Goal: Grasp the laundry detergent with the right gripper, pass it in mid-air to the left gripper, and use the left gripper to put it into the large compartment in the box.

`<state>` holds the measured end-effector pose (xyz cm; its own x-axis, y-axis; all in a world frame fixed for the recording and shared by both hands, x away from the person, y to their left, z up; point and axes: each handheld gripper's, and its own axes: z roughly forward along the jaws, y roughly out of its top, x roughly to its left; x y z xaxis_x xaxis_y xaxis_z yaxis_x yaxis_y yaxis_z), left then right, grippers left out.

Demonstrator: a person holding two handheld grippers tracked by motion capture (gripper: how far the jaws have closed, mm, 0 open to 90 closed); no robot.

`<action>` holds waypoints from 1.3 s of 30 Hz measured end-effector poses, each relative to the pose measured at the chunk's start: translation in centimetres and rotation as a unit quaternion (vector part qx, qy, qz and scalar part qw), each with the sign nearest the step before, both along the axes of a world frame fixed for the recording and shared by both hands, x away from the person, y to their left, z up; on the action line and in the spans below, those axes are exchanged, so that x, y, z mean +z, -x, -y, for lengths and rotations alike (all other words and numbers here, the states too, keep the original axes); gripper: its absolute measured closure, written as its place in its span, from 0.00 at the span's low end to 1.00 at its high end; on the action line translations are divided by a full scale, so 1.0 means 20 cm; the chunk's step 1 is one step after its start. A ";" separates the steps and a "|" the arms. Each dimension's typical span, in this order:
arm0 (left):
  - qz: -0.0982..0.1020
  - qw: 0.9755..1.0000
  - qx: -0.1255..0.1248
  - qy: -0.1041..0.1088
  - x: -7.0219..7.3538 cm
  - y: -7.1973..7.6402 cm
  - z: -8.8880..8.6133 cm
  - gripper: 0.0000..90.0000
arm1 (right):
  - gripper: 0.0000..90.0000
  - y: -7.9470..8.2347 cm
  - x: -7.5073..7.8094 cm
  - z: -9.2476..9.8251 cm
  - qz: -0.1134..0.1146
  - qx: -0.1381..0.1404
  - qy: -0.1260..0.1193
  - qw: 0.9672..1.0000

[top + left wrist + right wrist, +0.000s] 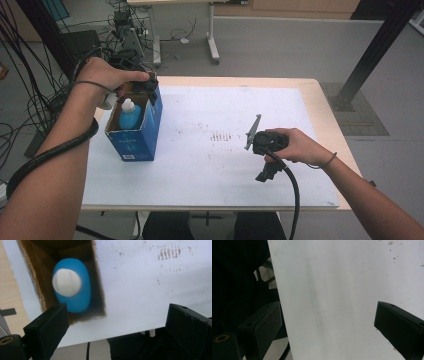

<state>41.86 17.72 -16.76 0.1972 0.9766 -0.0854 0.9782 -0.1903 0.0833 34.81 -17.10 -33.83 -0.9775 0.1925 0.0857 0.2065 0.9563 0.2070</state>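
Left gripper view: left hand-held gripper (117,326) spread wide, holding nothing, poised above blue bottle (72,286) standing upright inside open box (100,302) on surface (150,285); right hand-held gripper (327,327) spread too, empty.

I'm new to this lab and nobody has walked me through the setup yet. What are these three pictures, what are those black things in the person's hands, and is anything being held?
A person sits at a table covered with a white sheet and holds a hand-operated tool in each hand. Each tool ends in black tongs with two jaws.

The high view looks down from above the person. The left tongs hover over an open blue box; the right tongs rest over the bare sheet.

The other two pictures come from small cameras riding on the tools, looking along their own jaws. In the left gripper view, the left tongs stand wide apart above the box, and inside it stands a blue bottle with a white cap. In the right gripper view, the right tongs are also apart, with nothing between them.

So nothing is held now; the bottle sits in the box.
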 end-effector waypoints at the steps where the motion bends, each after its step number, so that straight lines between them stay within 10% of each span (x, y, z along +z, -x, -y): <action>1: 0.002 1.000 -0.003 -0.001 0.00 0.01 0.01 0.06 | 0.08 0.00 0.00 0.00 0.001 0.000 -0.001 1.000; 12: 0.005 0.996 -0.087 0.003 0.02 0.13 0.25 0.05 | 0.08 0.02 0.01 0.01 0.003 -0.009 -0.001 1.000; 23: -0.002 0.987 -0.160 0.023 -0.04 0.23 0.51 0.05 | 0.08 0.03 0.03 0.02 0.006 -0.015 0.002 1.000; 39: -0.015 0.981 -0.193 0.020 -0.19 0.25 0.65 0.05 | 0.07 0.01 0.03 0.04 0.010 -0.025 0.007 1.000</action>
